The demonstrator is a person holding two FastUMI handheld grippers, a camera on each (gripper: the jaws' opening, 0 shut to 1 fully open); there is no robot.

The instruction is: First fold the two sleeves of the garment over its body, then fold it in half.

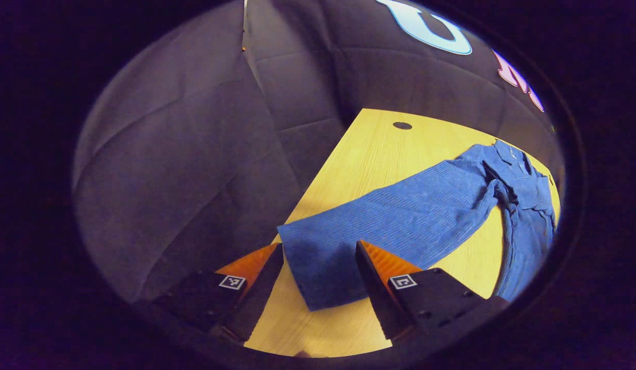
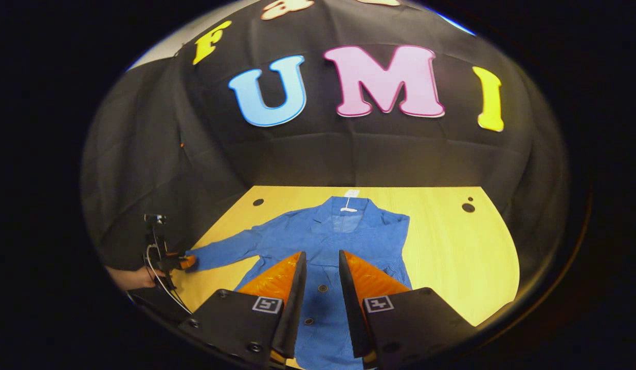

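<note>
Left claw (image 1: 319, 275) low over the bench (image 1: 369, 149), fingers apart, straddling the cuff of the left sleeve (image 1: 400, 216); contact unclear. Right claw (image 2: 322, 288) hovers above the blue garment (image 2: 343, 241), fingers slightly apart, empty. Garment lies flat mid-bench, collar toward the wall, left sleeve stretched outward. A hand (image 2: 135, 278) holds the left claw at the bench edge.
</note>
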